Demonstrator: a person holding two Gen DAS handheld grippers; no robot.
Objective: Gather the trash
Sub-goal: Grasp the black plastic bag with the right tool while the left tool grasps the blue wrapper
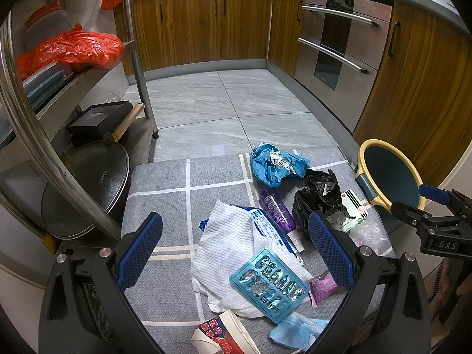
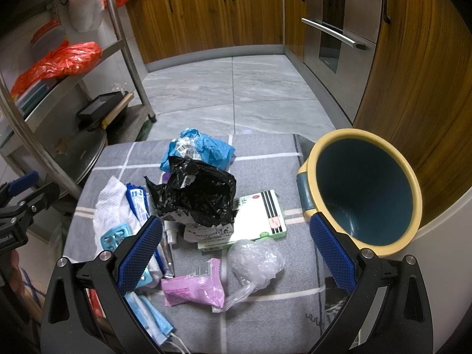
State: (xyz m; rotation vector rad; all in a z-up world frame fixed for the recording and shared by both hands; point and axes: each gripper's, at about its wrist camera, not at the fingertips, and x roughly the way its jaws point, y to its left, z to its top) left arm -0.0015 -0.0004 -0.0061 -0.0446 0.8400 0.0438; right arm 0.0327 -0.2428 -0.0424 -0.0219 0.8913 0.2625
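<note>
Trash lies in a heap on a grey mat [image 2: 265,159] with white lines, on the kitchen floor. At the far side sits a crumpled blue bag [image 2: 203,147], and a black plastic bag [image 2: 194,194] leans on it. Just beside the black bag lies a white and green box [image 2: 262,218]. Nearer are a clear plastic ball [image 2: 256,258] and a pink wrapper [image 2: 196,287] — they touch each other. To the left are a white paper towel [image 1: 230,236], a blue pill sheet [image 1: 270,283] lying on top of it, a purple bottle [image 1: 277,209] and a blue face mask [image 1: 295,332]. A bin [image 2: 364,188] with a yellow rim and dark blue inside is tipped on its side at the right edge of the mat, its mouth facing the heap. The left gripper [image 1: 236,253] hangs over the towel with its blue fingers wide apart, holding nothing. The right gripper [image 2: 236,253] is also wide apart and empty — it hangs over the pink wrapper and the clear ball.
</note>
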